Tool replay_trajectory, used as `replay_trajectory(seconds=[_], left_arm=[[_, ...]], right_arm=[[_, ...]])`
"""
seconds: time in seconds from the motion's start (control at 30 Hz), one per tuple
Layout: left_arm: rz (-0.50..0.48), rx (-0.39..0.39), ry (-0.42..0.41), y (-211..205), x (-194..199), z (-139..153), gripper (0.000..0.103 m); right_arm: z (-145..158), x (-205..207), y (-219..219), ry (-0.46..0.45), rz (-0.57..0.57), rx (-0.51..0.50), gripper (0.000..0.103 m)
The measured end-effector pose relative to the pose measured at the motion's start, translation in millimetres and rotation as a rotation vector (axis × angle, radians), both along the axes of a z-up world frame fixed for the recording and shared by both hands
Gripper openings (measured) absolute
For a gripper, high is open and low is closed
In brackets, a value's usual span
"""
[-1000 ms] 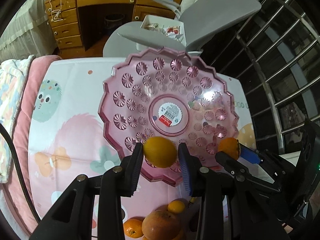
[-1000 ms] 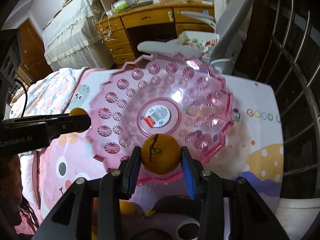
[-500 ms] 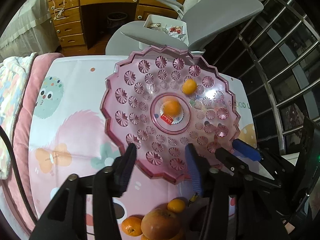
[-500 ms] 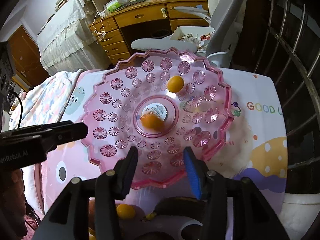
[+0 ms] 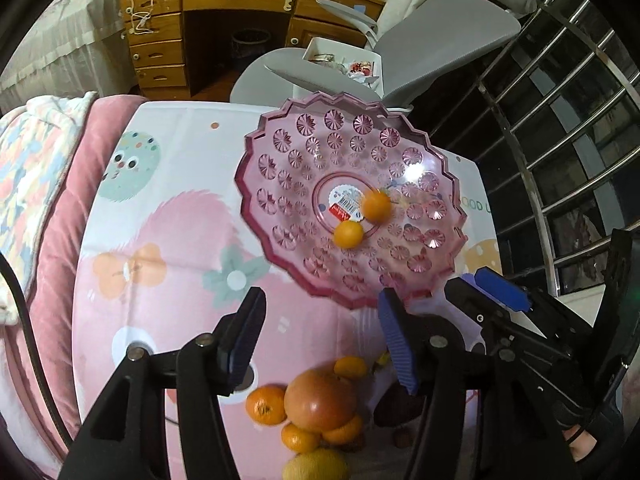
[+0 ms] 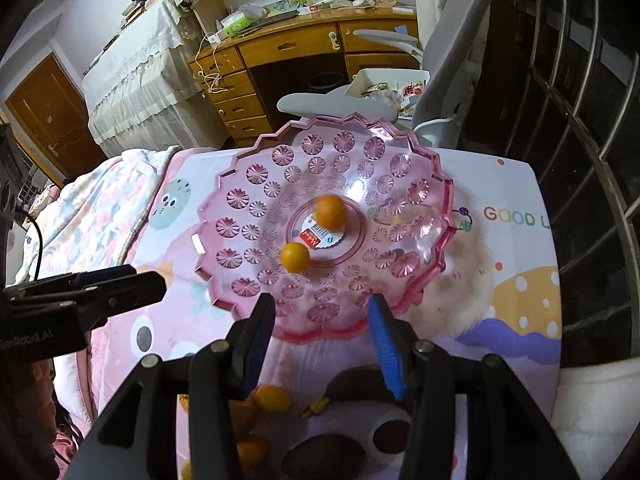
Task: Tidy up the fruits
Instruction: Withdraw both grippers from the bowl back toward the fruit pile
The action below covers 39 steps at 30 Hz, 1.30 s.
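Two small oranges (image 5: 349,234) (image 5: 376,207): inside pink plastic fruit dish (image 5: 280,176), at its centre ring, near each other beside label sticker (image 5: 346,208); farther one blurred. 
Dish: on cartoon-print tablecloth (image 5: 160,264). 
Left gripper (image 5: 320,336): jaws wide, empty, at dish's near rim. 
Right gripper (image 6: 320,336): jaws wide, empty, at same rim. 
Fruit pile (image 5: 316,404): large orange-red fruit with small oranges on cloth below left gripper. 
Background: grey office chair (image 5: 420,40), wooden desk (image 5: 224,4).

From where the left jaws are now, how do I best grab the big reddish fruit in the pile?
Take the big reddish fruit across its widest middle, coming straight down from above. It sits on top of the pile, its upper half bare, but small oranges press against its left and lower sides, so a low side approach would likely knock them.
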<state>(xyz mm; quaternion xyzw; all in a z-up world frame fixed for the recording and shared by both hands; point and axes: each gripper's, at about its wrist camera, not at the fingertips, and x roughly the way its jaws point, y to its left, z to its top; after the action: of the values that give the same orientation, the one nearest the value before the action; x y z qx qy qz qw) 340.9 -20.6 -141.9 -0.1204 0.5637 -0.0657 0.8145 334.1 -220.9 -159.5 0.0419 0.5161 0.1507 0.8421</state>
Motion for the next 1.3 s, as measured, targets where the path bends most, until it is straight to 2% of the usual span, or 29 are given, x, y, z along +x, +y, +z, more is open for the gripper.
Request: replay_trajectory(seconds=[0.4,0.57,0.73,1.0,1.13,1.3], left_arm=[[0.027,0.011,-0.013,22,-72,19,0.059],[-0.006,0.007,-0.028,31,-104,27,0.064],[-0.044,-0.008,-0.031,42,-132,29,0.068],[-0.106,-0.024,0.010,55,-164,13,0.075],[-0.143,-0.023,0.049,55,-177,0,0.082],[-0.179,-0.023,0.093,47,-182,-12,0.088]], right_arm=[[19,-55,-10,0.016,-0.052,0.017,0.049],[24,-80,-13,0.024,-0.098,0.026,0.049],[25,-108,-16,0.049,-0.190,0.057,0.048],[15,-154,-18,0.125,-0.337,0.129,0.048],[5,-173,-22,0.170,-0.409,0.182,0.049],[-12,-188,-29,0.241,-0.497,0.198,0.049]])
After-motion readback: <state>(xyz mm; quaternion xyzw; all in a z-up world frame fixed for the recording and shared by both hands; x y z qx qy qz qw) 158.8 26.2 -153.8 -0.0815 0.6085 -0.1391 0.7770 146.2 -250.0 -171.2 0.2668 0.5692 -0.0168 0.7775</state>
